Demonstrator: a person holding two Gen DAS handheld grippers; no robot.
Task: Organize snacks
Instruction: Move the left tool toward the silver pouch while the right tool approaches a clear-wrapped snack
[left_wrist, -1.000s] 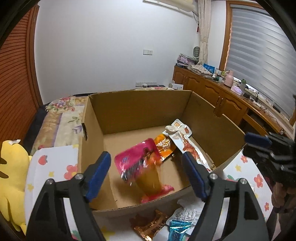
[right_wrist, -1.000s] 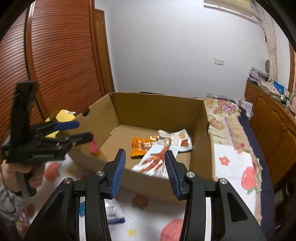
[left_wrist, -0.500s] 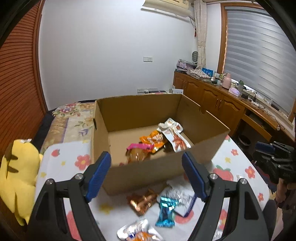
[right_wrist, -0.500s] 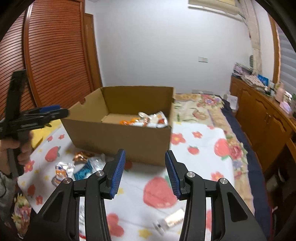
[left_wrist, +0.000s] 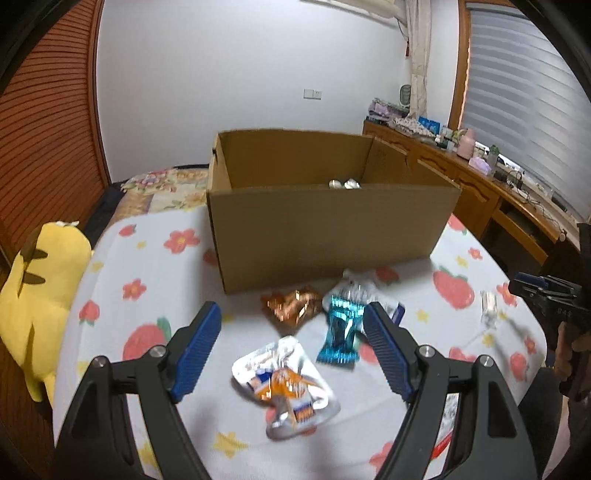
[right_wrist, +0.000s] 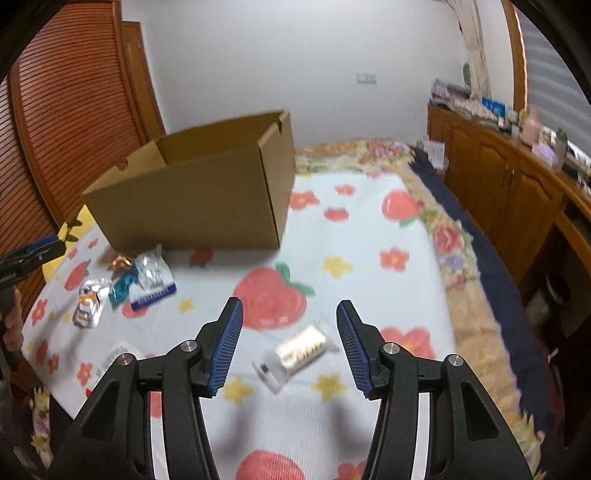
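Your right tool (right_wrist: 290, 347) hangs wide apart above a clear-wrapped snack (right_wrist: 295, 353) on the fruit-print bedcover (right_wrist: 354, 236). Four more packets (right_wrist: 125, 288) lie beside the cardboard box (right_wrist: 195, 199).

L hand-held gripper (left_wrist: 291, 349) jaws wide apart, empty; R hand-held gripper (right_wrist: 290, 349) same, both angled down.

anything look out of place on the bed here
Yes: several snacks lie loose outside the cardboard box. A copper wrapper, blue packet and silver-orange pouch cluster before it; a clear cracker pack lies alone.
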